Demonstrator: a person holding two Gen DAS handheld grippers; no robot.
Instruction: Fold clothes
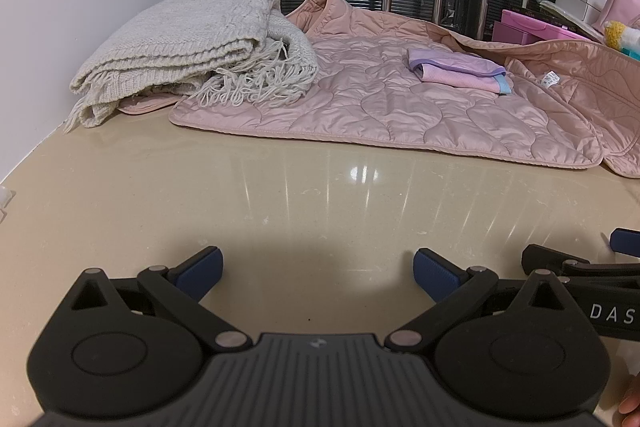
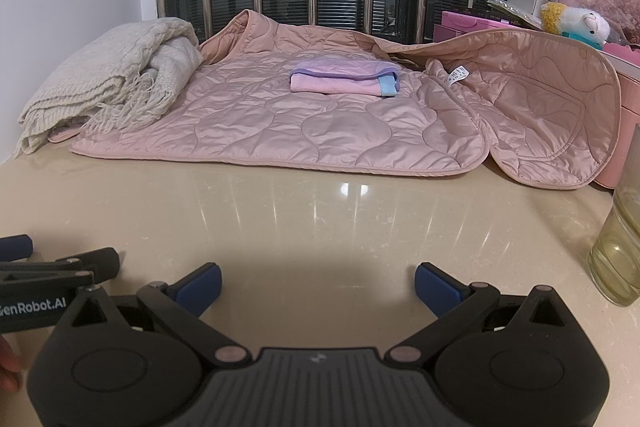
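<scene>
Two hand-held grippers rest low over the bare front of a beige stone counter [image 2: 320,219], side by side and facing the window. The left gripper [image 1: 318,273] has its blue-padded fingers spread wide with nothing between them; the right gripper [image 2: 318,285] stands the same way, jaws apart and empty. Each appears at the edge of the other's view, which suggests they are held close together, level, as a starting stance from which either can reach forward.

The work lies well ahead of both. A pink quilted jacket [image 2: 320,123] is spread open along the back of the counter, lining upward, its hem edge nearest the grippers and roughly parallel to the counter's front. Its right panel [image 2: 552,115] rides up over pink boxes [image 2: 620,95] at the counter's end, so that side is curled rather than flat. A white care label [image 2: 456,74] shows near the inner seam. On the jacket's middle sits a small folded pink-and-lilac cloth [image 2: 344,79], apparently already folded and parked there. At the left a cream knitted throw [image 2: 108,87], folded in a thick bundle with fringe hanging, overlaps the jacket's left edge and pins it down.

The jacket appears to be the next garment to fold; judged from the layout, the small cloth and the throw would need clearing first. A glass of pale liquid [image 2: 616,259] stands near the right gripper, a spill hazard for any wide sweep.
</scene>
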